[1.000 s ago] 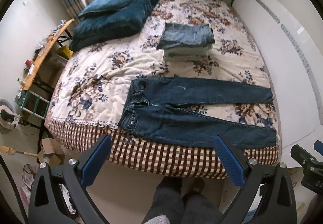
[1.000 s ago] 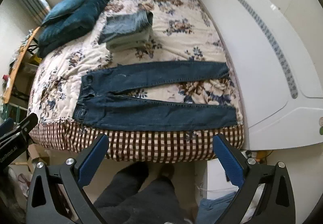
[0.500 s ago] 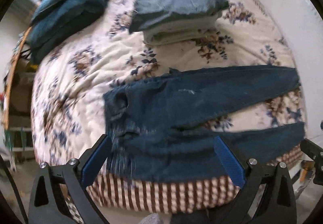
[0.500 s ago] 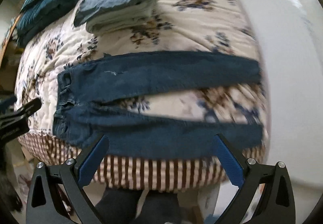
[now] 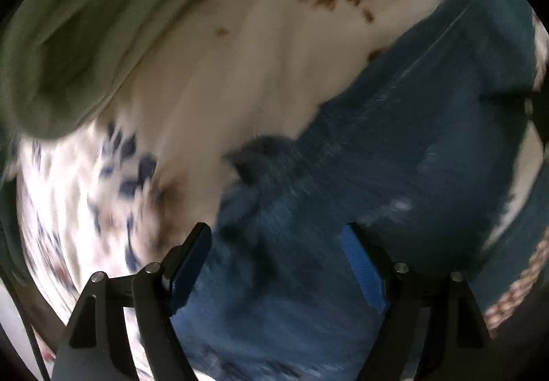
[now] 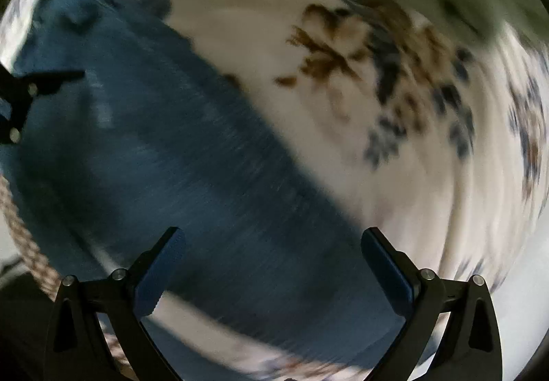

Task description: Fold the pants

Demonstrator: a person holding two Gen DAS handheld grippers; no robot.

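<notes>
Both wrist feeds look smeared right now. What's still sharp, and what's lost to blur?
Left wrist view: the left gripper is crisp, while the jeans and floral bedspread are streaked. Right wrist view: the right gripper is sharp, fabric smeared, corners dark from the fisheye.

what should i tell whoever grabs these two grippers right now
Left gripper: jaws open, just been closing a little, nothing pinched; it hangs close over the waist end of the dark blue jeans.
Right gripper: jaws open, empty, over a jeans leg.
The jeans lie spread flat on the floral bedspread, beside a pale green folded garment.
Done: approach only; no fold made.
Left: grip the jeans, lay one leg on the other, then fold them up.
</notes>
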